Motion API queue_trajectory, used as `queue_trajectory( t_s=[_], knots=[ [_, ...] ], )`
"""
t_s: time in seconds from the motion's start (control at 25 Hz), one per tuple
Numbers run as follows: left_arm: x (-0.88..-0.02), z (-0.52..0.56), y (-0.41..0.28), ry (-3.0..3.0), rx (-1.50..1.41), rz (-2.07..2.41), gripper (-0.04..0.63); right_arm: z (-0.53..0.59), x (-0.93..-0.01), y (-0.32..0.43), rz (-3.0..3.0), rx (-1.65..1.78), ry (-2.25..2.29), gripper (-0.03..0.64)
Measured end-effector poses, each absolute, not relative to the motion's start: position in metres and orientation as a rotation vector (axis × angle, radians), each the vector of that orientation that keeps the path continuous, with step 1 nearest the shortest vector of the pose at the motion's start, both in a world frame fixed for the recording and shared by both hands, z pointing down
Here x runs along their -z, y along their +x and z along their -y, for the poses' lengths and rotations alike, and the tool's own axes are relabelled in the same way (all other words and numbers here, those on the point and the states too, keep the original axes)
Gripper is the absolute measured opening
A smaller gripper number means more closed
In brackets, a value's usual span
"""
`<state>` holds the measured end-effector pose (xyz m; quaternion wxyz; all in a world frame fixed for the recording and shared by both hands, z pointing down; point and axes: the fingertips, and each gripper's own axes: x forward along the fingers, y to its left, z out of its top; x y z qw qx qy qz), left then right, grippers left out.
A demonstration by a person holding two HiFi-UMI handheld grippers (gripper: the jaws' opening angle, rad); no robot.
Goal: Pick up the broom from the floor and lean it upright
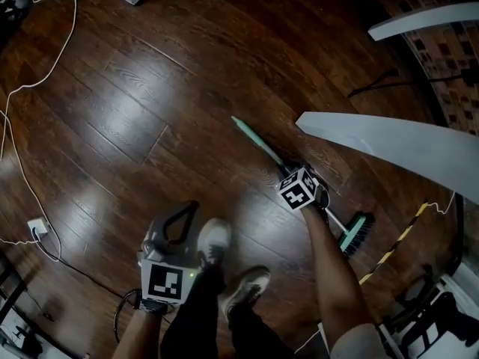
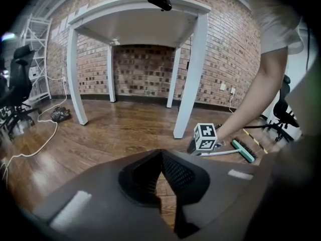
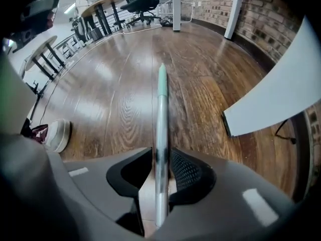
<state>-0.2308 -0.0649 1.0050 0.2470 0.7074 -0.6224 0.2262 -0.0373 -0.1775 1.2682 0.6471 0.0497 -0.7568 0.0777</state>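
The broom lies flat on the dark wood floor, its silver handle [image 1: 262, 146] running from a teal tip at upper left to the teal brush head [image 1: 355, 234] at lower right. My right gripper [image 1: 293, 175] points straight down over the handle's middle, under its marker cube. In the right gripper view the handle [image 3: 161, 119] passes between the jaws of my right gripper [image 3: 160, 170], which stand open with slim gaps on both sides. My left gripper [image 1: 190, 208] hangs low at left, far from the broom, its jaws [image 2: 161, 157] shut and empty. The left gripper view shows the brush head [image 2: 244, 150].
A white table [image 1: 389, 144] overhangs the floor just right of the broom, with a second white top [image 1: 426, 17] behind it. White cables [image 1: 30, 88] and a plug [image 1: 37, 229] lie at left. Yellow-black tape [image 1: 397, 245] runs beside the brush. The person's shoes [image 1: 213, 241] stand between the grippers.
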Motion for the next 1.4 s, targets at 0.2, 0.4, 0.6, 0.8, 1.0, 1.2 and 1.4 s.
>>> queue_trajectory(
  t_s=[0.2, 0.4, 0.6, 0.8, 1.0, 1.2, 1.4],
  knots=[
    [-1.008, 0.073, -0.224, 1.923, -0.591, 1.689, 0.002, 0.179, -1.279, -0.037, 1.682, -0.188, 0.105, 0.138],
    [-1.010, 0.071, -0.218, 1.892, -0.565, 1.682, 0.002, 0.173, -1.279, -0.039, 1.708, -0.182, 0.107, 0.117],
    [-1.002, 0.073, -0.210, 1.915, -0.584, 1.661, 0.002, 0.158, -1.273, -0.039, 1.701, -0.168, 0.086, 0.087],
    [-0.974, 0.083, -0.210, 1.899, -0.540, 1.678, 0.002, 0.156, -1.232, -0.041, 1.761, -0.148, 0.113, 0.086],
    [-0.927, 0.104, -0.205, 1.912, -0.504, 1.683, 0.002, 0.170, -1.146, -0.038, 1.892, -0.113, 0.218, 0.086],
    [-0.865, 0.135, -0.196, 2.012, -0.485, 1.680, 0.002, 0.182, -1.053, -0.018, 1.976, -0.098, 0.351, 0.086],
    [-0.799, 0.160, -0.172, 2.179, -0.520, 1.610, 0.002, 0.187, -0.964, -0.003, 2.076, -0.087, 0.477, 0.084]
  ],
)
